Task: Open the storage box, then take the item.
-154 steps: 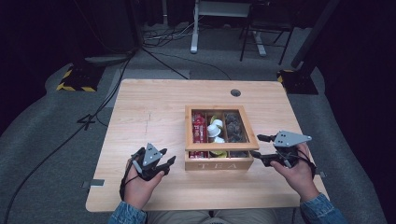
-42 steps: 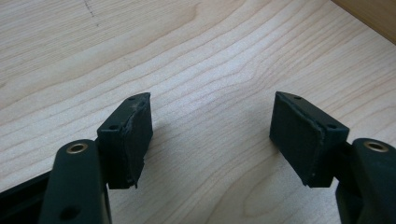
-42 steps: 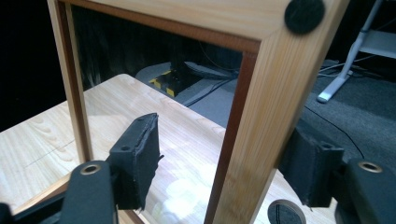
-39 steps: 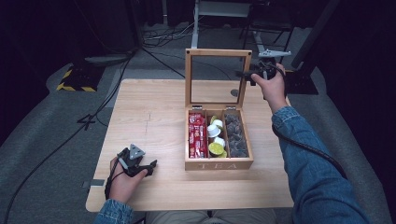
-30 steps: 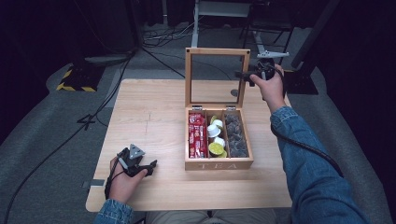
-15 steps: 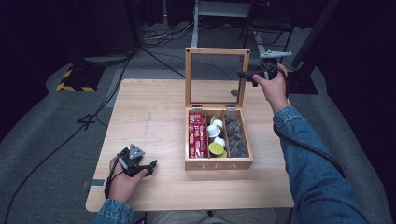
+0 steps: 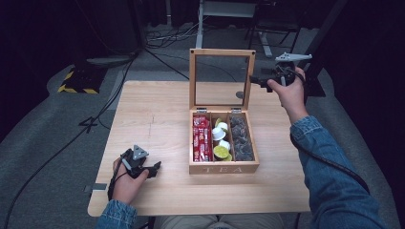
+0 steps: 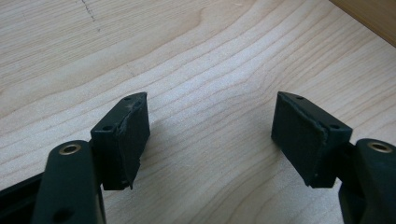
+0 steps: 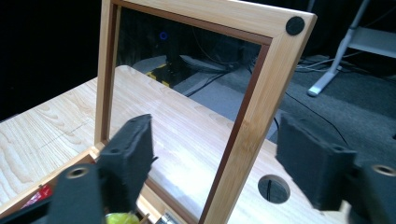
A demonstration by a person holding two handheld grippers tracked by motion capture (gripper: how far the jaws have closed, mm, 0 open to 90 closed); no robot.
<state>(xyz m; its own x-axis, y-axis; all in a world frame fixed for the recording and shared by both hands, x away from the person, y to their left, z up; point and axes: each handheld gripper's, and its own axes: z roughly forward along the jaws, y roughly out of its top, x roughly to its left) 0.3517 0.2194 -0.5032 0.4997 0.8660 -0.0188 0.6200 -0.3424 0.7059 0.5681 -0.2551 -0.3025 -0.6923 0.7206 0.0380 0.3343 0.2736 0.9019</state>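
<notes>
**Tea box open, lid upright, both tongs empty**

My left tongs (image 7: 154,168) rest near the tabletop's (image 7: 157,119) front left corner, their 2 jaws apart over bare wood with nothing between them. The tea box (image 7: 223,167) sits right of centre toward the front edge, its 3 compartments showing red packets (image 7: 201,138), small cups (image 7: 221,140) and dark pods (image 7: 240,138). Its glass lid (image 7: 222,55) stands upright behind. My right tongs (image 7: 254,80) hang beside the lid's right frame; their jaws have just been opening, and the frame stands between them untouched.
</notes>
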